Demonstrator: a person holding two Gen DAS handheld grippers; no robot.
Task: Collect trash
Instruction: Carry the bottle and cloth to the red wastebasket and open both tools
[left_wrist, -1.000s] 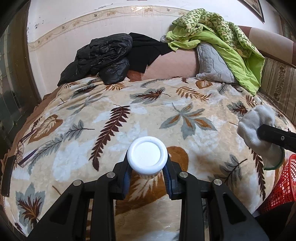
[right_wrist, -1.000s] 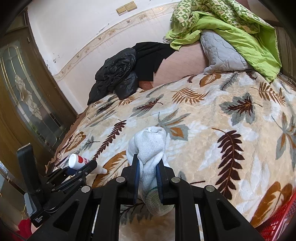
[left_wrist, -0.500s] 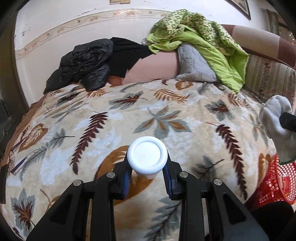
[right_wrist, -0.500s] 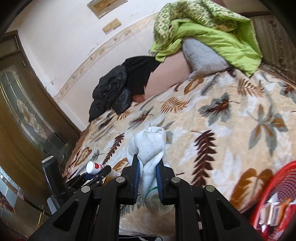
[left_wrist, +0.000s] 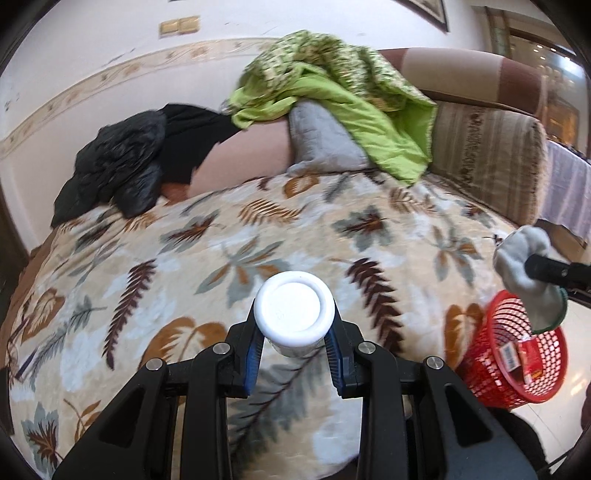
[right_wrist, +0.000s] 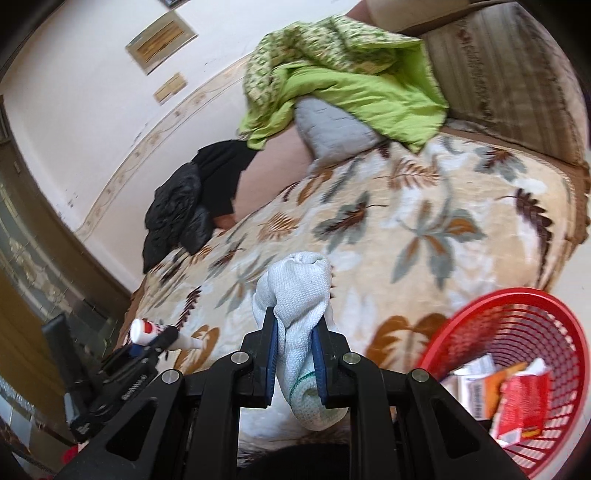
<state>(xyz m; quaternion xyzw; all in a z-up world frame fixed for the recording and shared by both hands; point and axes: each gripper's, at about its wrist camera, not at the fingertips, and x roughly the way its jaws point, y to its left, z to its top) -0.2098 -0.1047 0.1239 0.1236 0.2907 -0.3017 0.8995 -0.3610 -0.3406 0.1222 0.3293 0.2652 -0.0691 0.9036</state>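
Observation:
My left gripper (left_wrist: 294, 347) is shut on a white plastic bottle (left_wrist: 294, 306), seen end-on above the leaf-patterned blanket (left_wrist: 207, 266). The bottle also shows in the right wrist view (right_wrist: 147, 329), with a red label. My right gripper (right_wrist: 294, 354) is shut on a white sock (right_wrist: 299, 295) with a green band at its cuff, held near the bed's edge. In the left wrist view the sock (left_wrist: 521, 254) hangs just above the red mesh basket (left_wrist: 491, 365). The basket (right_wrist: 480, 314) holds red and orange wrappers and sits on the floor at the lower right.
A black jacket (left_wrist: 114, 166), a grey pillow (left_wrist: 325, 144) and a green quilt (left_wrist: 340, 81) lie piled at the head of the bed. A striped sofa arm (left_wrist: 487, 155) stands at the right. A wooden door (right_wrist: 33, 258) is at the left.
Both grippers have swung right and back from the bed, each keeping its hold. The red basket has come into full view, and the sock now hangs over it.

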